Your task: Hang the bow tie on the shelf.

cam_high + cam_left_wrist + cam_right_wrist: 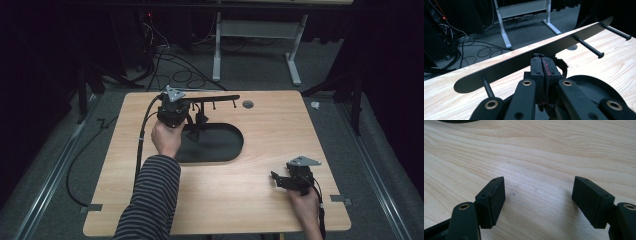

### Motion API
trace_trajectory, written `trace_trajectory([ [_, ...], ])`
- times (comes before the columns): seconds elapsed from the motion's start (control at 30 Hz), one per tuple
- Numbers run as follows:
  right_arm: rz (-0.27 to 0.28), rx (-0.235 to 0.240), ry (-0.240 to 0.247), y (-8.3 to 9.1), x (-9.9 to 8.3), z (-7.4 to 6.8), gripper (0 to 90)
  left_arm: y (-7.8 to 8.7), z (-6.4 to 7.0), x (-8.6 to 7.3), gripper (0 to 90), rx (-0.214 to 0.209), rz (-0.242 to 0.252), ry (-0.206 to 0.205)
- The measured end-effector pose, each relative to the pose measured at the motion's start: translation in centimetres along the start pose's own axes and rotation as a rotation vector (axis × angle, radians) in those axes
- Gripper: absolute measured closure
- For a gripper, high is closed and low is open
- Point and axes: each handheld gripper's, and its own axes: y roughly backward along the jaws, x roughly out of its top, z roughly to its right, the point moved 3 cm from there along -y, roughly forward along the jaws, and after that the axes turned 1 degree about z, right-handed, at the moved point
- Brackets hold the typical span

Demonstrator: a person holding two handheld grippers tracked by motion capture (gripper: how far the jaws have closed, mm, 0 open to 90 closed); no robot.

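Left gripper (543, 72) jaws together behind rack bar (529, 58) running left-right; right gripper (537, 197) jaws apart.

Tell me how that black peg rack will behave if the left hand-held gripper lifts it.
The black peg rack looks like stiff, thin metal. Its broad oval base probably keeps it steady, but the long top bar may tilt it when lifted.

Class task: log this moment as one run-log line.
left gripper: shut, at black rack bar above oval base | right gripper: open, empty, over table
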Motion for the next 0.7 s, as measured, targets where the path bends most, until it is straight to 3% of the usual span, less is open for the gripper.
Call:
trace_trajectory([
  [0.33, 0.000, 0.000, 0.000, 0.00, 0.00, 0.00, 28.0, -0.24, 0.44, -0.15, 82.1, -0.010, -0.028, -0.031],
  [0.7, 0.001, 0.001, -0.001, 0.00, 0.00, 0.01, 28.0, 0.13, 0.41, -0.26, 78.8, -0.022, -0.040, -0.032],
])
